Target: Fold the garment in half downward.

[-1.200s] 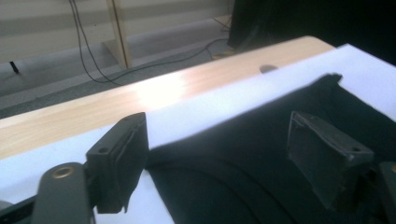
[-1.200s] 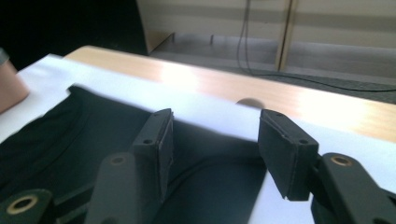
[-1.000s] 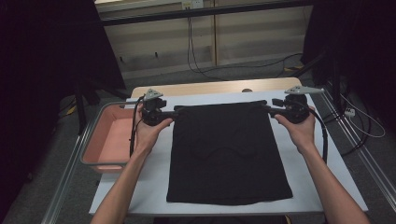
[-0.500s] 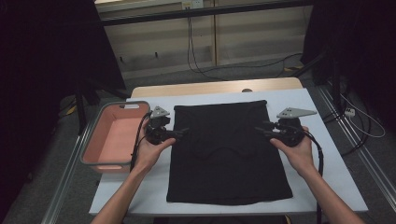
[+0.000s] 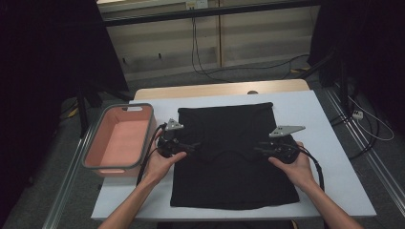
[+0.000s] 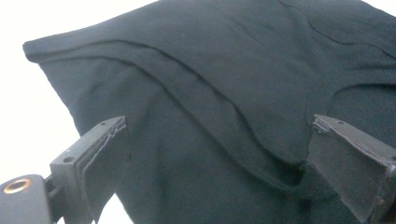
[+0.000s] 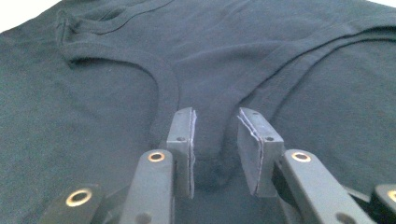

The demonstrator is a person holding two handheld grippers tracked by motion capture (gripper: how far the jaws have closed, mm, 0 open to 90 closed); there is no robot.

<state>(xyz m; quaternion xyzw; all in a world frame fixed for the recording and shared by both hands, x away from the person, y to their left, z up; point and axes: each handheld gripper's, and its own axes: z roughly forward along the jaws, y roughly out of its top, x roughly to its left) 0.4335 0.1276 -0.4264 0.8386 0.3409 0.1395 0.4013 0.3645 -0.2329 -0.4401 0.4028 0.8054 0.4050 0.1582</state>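
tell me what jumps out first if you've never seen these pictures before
A black garment lies spread over the middle of the white table, its top part folded down toward the person. The left gripper and right gripper sit low at the folded edge, the left with jaws wide, the right with its jaws just closing around a ridge of cloth. A salmon-pink bin stands at the table's left edge.

A black garment (image 5: 234, 157) lies spread flat on the white tabletop (top part folded down).

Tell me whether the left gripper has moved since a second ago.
Yes. The left gripper has come toward the person, from level with the pink bin's far end to alongside its middle.
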